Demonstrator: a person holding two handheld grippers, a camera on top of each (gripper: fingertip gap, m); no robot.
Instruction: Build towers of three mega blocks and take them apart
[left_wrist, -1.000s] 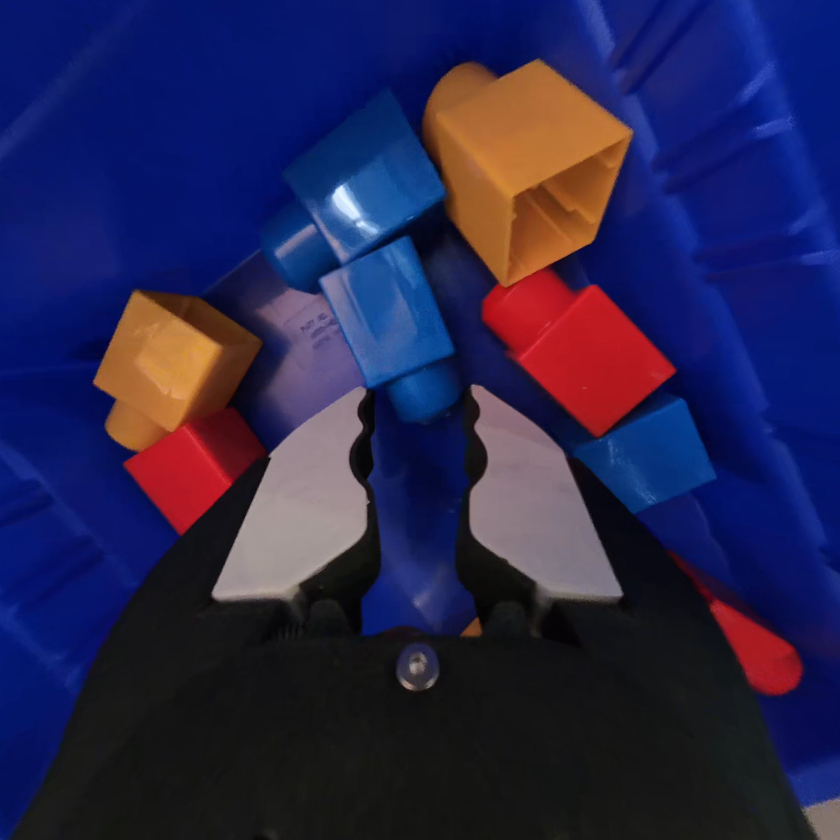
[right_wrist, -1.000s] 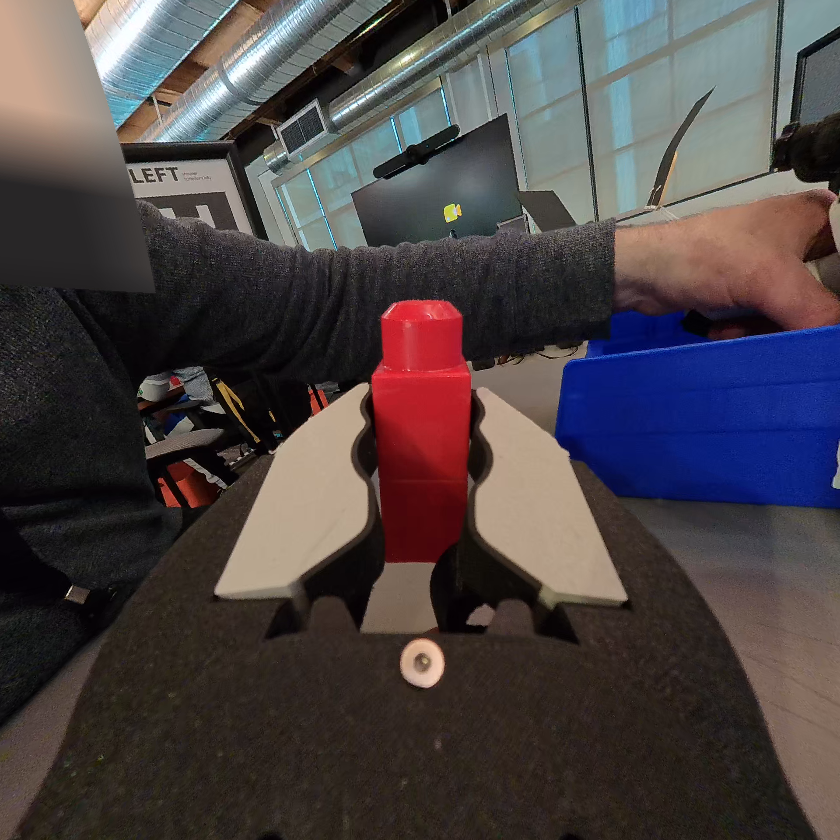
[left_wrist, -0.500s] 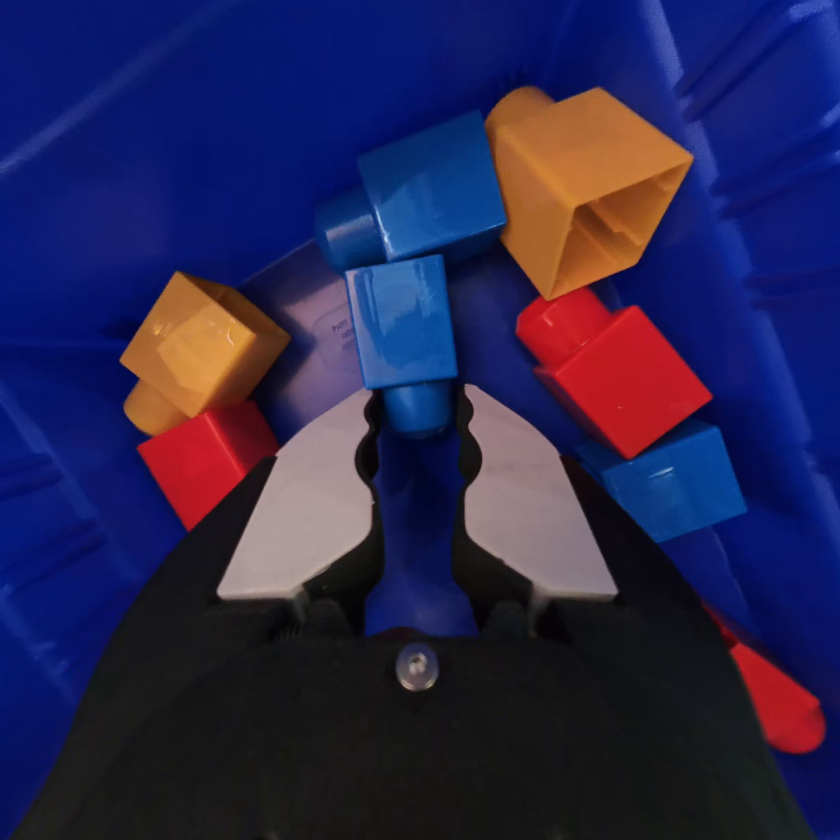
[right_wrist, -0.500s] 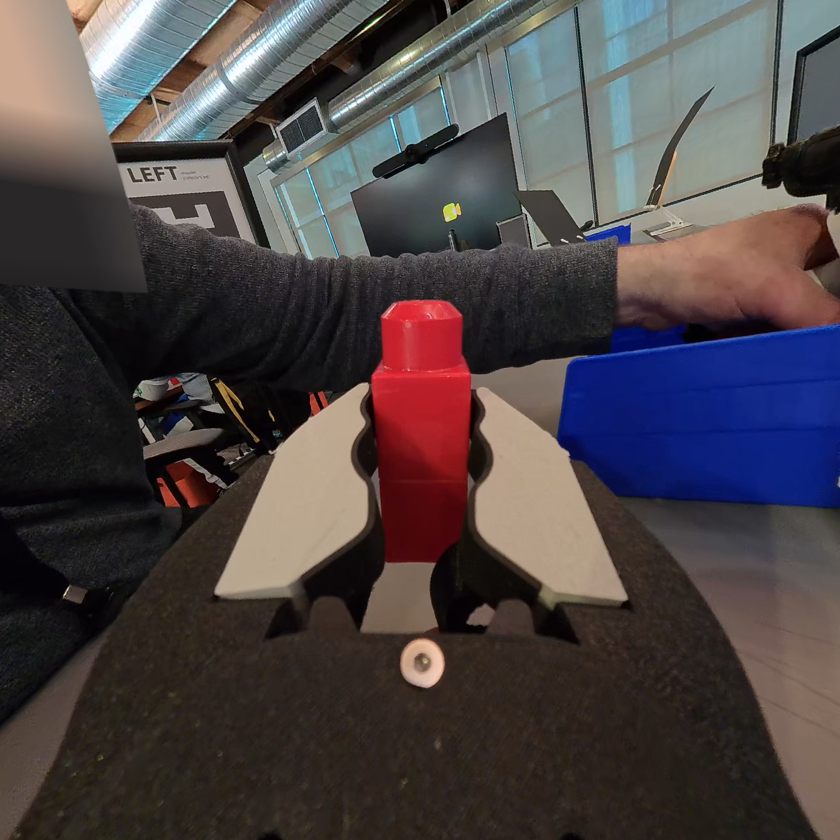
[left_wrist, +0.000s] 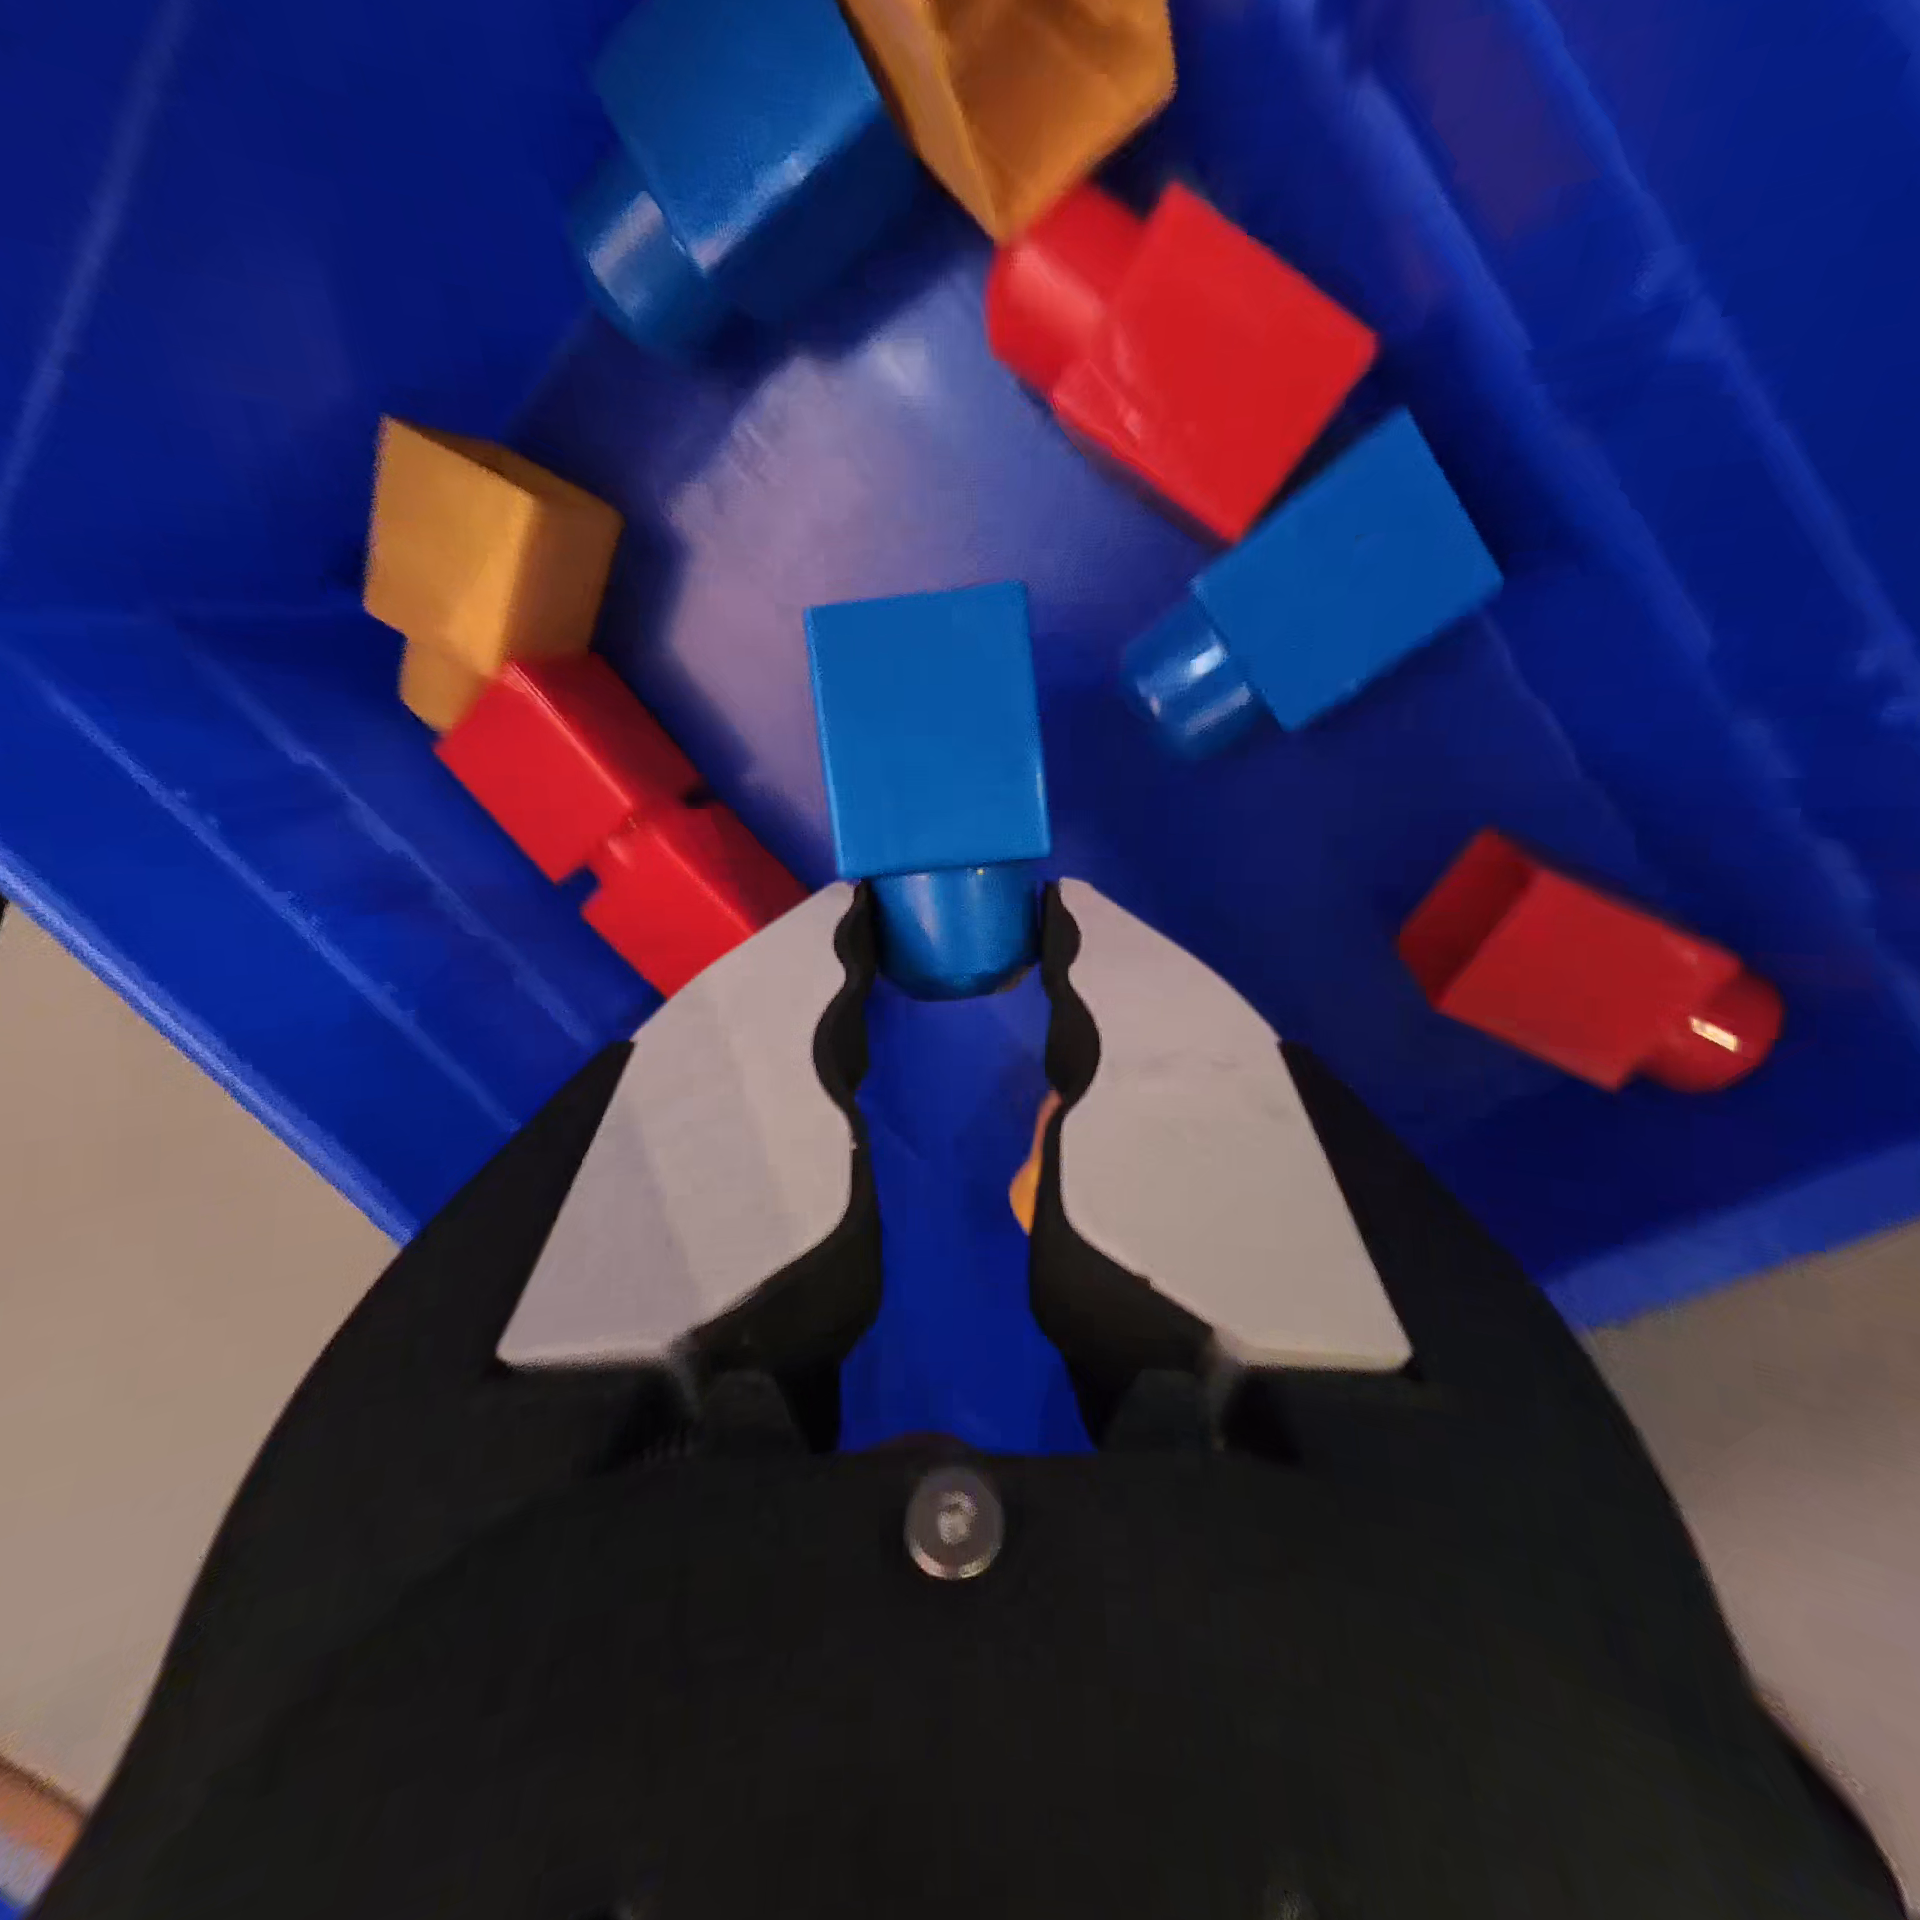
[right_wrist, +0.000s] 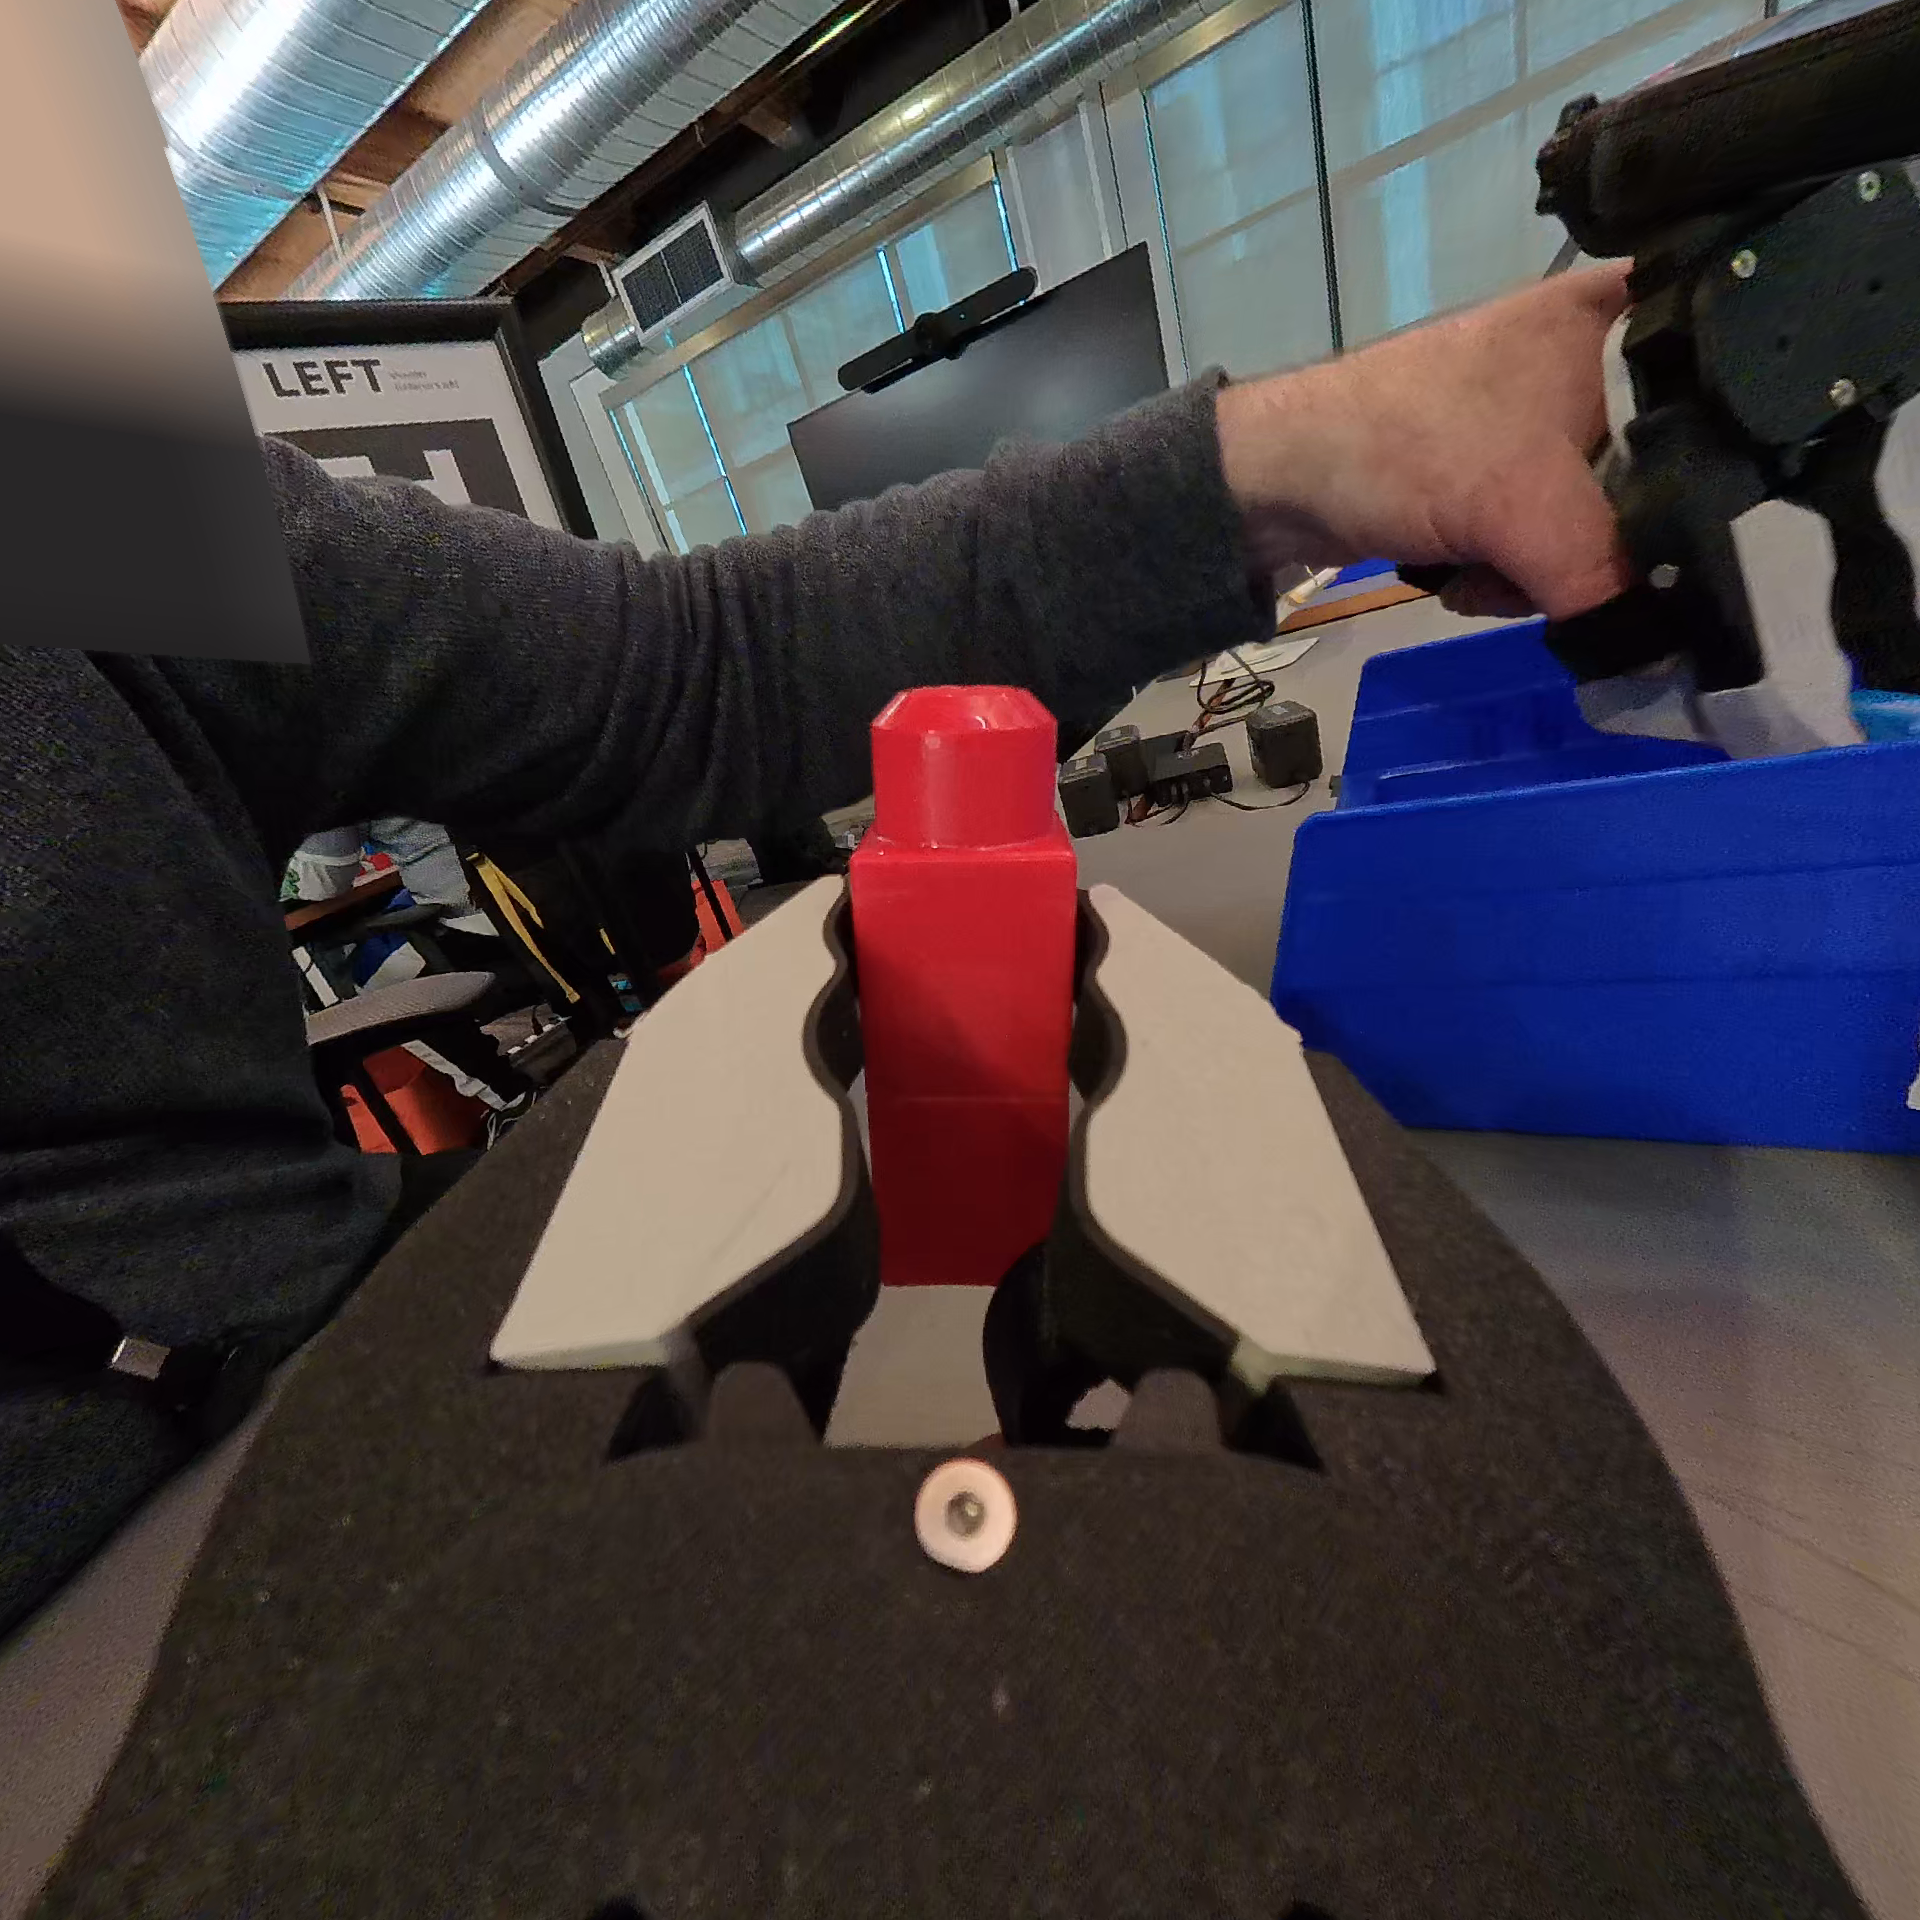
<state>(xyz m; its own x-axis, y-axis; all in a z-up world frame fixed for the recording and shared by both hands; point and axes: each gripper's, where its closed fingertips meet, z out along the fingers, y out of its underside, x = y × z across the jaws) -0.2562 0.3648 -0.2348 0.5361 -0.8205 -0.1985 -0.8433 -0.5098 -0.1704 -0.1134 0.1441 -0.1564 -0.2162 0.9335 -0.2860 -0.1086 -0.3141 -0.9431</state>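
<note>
My left gripper (left_wrist: 948, 914) is shut on the round stud of a blue block (left_wrist: 925, 727) and holds it above the inside of a blue bin (left_wrist: 208, 312). Loose blocks lie on the bin floor: blue ones (left_wrist: 727, 177) (left_wrist: 1320, 592), orange ones (left_wrist: 478, 551) (left_wrist: 1018, 94), a red one (left_wrist: 1184, 353), two joined red ones (left_wrist: 603, 800) and another red one (left_wrist: 1579, 977). My right gripper (right_wrist: 961, 925) is shut on a stack of two red blocks (right_wrist: 961, 1039), stud up, over the grey table. The left gripper (right_wrist: 1787, 343) also shows far right there, above the bin (right_wrist: 1600, 956).
A person's sleeved arm (right_wrist: 727, 644) crosses the right wrist view to the bin. Small black devices with cables (right_wrist: 1174, 769) lie on the grey table (right_wrist: 1662, 1351) behind. A framed sign (right_wrist: 384, 426) and chairs stand at the left. One gripper's finger ends stand about 25 centimetres off the other's.
My left gripper has shut on the blue block's stud and lifted it up out of the pile. The hand with that gripper has risen above the bin. The right gripper holds still.
</note>
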